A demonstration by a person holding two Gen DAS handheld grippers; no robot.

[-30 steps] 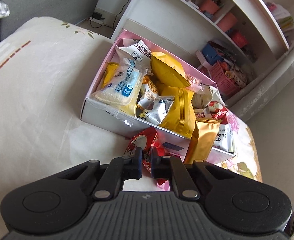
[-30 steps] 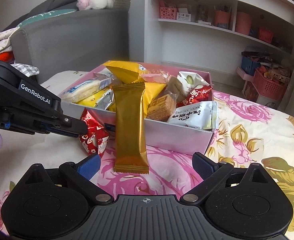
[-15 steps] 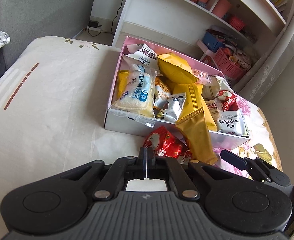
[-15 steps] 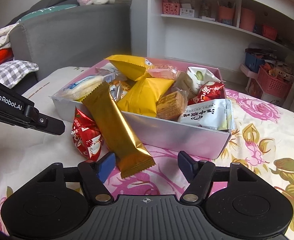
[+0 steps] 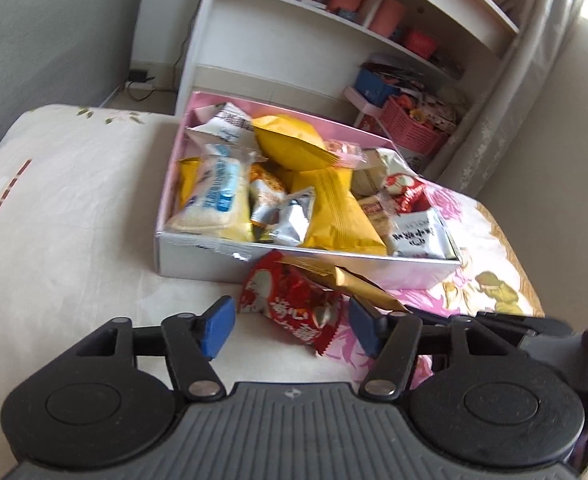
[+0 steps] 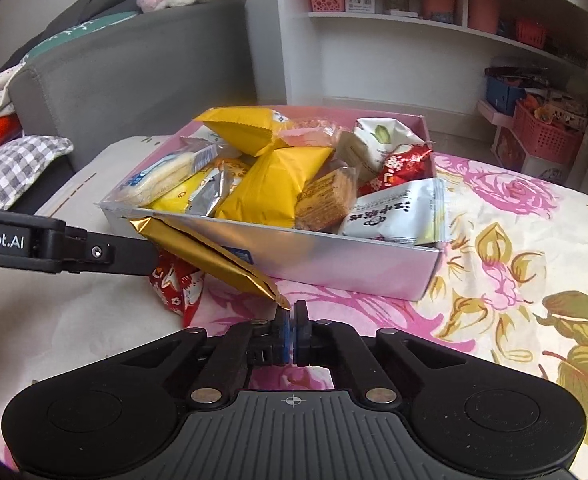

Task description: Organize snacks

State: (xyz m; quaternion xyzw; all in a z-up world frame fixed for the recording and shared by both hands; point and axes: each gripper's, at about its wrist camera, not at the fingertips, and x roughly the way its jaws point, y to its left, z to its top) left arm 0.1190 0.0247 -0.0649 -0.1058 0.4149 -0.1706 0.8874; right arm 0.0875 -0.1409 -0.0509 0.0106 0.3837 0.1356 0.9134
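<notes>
A pink-lined box (image 5: 198, 256) (image 6: 334, 256) on the table holds several snack packets. A red snack packet (image 5: 290, 304) (image 6: 174, 288) lies on the cloth just in front of the box. My left gripper (image 5: 290, 320) is open, its blue pads on either side of the red packet. My right gripper (image 6: 291, 320) is shut on the near end of a long gold snack bar (image 6: 206, 254) (image 5: 358, 284), which slants up against the box front. The left gripper's finger (image 6: 94, 254) reaches in from the left in the right wrist view.
A white shelf unit (image 6: 414, 40) (image 5: 334, 40) with pink baskets stands behind the table. A grey sofa (image 6: 114, 68) with a checked cushion is at the left. The table has a cream cloth on the left and a floral cloth (image 6: 514, 240) on the right.
My right gripper has closed on the end of the gold bar. My left gripper has opened from shut and now brackets the red packet.
</notes>
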